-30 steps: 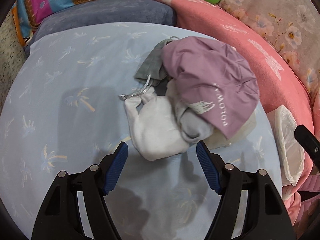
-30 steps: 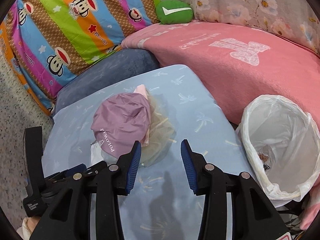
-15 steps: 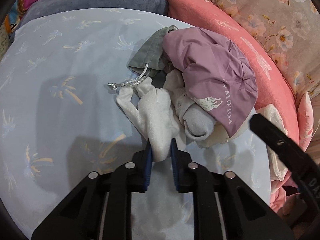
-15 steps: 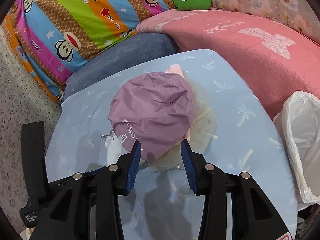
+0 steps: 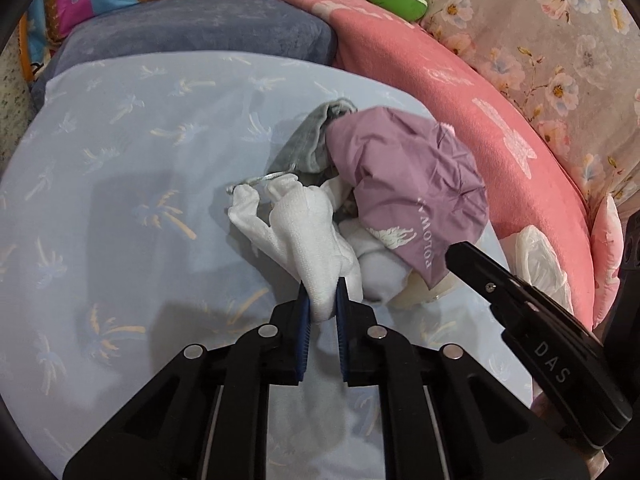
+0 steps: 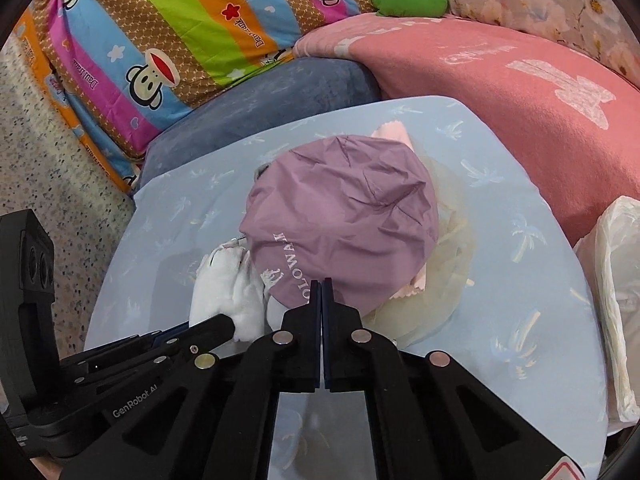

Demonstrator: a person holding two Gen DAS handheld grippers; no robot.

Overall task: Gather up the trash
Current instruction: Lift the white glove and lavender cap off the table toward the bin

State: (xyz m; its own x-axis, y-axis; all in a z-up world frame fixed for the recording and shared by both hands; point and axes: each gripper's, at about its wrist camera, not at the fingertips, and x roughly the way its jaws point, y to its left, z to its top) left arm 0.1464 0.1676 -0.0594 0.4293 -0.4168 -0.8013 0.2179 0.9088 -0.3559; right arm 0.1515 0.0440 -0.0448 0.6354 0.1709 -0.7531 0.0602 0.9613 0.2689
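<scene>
A pile of trash lies on the light-blue palm-print table (image 5: 140,160). It holds a white knit glove (image 5: 308,224), a crumpled purple bag (image 5: 404,184) with white lettering, a grey drawstring pouch (image 5: 312,140) and a pale translucent bag (image 6: 444,280) underneath. My left gripper (image 5: 322,292) pinches the glove's near end, its jaws still closing on the fabric. My right gripper (image 6: 322,284) is shut, its tips on the near edge of the purple bag (image 6: 344,216). A pink cloth (image 6: 392,136) peeks out behind the bag.
A white plastic bin bag (image 6: 616,300) stands open off the table's right edge. A pink blanket (image 6: 520,92), a blue-grey cushion (image 6: 260,108) and a striped cartoon pillow (image 6: 160,40) ring the far side. Speckled floor (image 6: 60,168) lies to the left.
My left gripper closed on the white glove and drew its end up off the table. My right gripper moved in to the purple bag and shut on its near edge.
</scene>
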